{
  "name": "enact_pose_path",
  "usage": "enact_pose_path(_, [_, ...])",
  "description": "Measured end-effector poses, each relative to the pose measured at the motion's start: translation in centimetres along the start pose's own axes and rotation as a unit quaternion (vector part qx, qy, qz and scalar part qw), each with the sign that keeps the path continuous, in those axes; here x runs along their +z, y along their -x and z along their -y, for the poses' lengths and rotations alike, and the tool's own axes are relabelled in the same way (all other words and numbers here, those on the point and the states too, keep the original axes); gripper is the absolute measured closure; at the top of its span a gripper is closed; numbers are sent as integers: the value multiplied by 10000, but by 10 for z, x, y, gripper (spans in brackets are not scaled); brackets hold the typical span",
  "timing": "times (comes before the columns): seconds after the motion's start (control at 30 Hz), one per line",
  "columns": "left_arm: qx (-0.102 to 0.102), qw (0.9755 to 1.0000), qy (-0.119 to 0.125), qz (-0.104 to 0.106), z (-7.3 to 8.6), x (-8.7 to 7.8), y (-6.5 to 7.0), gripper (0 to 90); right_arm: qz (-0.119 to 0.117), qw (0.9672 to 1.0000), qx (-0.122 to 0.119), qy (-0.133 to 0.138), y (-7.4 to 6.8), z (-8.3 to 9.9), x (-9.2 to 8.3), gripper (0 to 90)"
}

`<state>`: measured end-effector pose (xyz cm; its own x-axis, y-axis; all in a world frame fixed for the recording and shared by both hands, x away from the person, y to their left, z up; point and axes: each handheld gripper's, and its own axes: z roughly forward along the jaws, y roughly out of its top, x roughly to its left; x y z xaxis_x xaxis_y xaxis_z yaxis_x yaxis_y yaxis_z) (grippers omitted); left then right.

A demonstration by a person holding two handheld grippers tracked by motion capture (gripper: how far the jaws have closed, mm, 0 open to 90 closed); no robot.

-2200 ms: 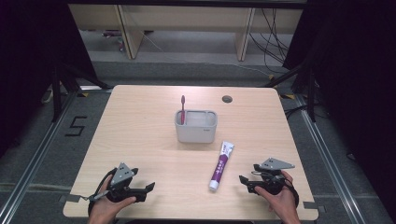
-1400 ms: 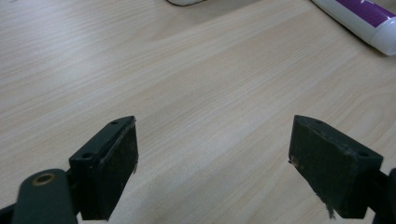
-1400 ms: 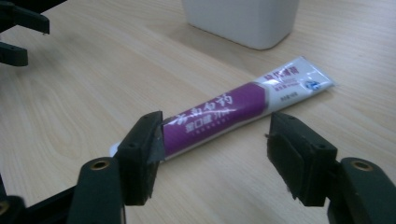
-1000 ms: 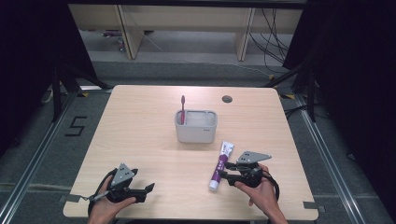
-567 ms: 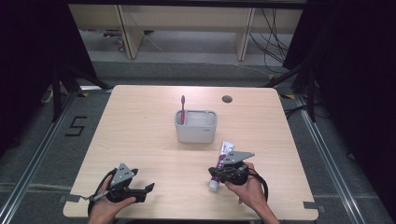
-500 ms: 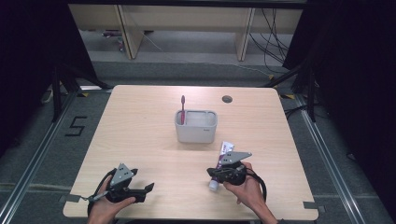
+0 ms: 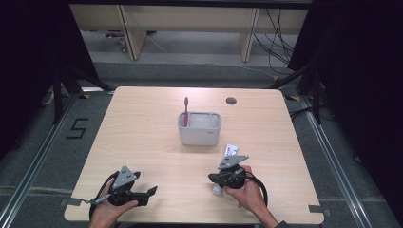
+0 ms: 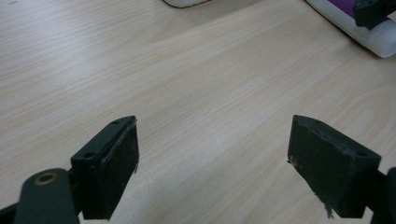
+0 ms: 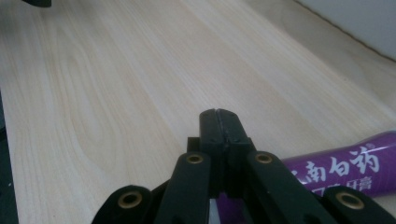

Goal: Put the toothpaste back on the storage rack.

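A white and purple toothpaste tube (image 7: 231, 150) lies on the table in front of a grey bin (image 7: 199, 128). A red toothbrush (image 7: 186, 110) stands in the bin's left end. My right gripper (image 7: 212, 178) rests across the tube's near end and points left. In the right gripper view its jaws (image 9: 218, 122) are shut pad to pad with nothing between them, and the tube (image 9: 345, 165) lies under and behind them. My left gripper (image 7: 151, 191) sits at the front left, open, with bare table between its pads (image 8: 116, 163). The tube (image 8: 355, 23) shows far off in that view.
The wooden table (image 7: 142, 137) has a round cable hole (image 7: 231, 100) at the back right. Its front edge runs just below both hands. The bin's grey wall (image 9: 359, 18) rises at the upper right of the right gripper view.
My right gripper has moved left from the table's right front corner until it lies over the tube's near end. The left gripper has stayed put.
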<state>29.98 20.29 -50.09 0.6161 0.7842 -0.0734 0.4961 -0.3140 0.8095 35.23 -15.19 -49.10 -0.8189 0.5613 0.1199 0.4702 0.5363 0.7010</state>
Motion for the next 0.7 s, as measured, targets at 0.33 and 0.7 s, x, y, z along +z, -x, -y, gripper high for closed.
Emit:
enact_pose_path(0.33, [-69, 10000, 17, 0, 0, 2, 2, 160, 32, 9996, -76, -260, 1, 10, -8, 900])
enact_pose_path(0.7, [-4, 10000, -12, 33, 1, 0, 2, 160, 145, 9997, 105, -155, 13, 25, -30, 900])
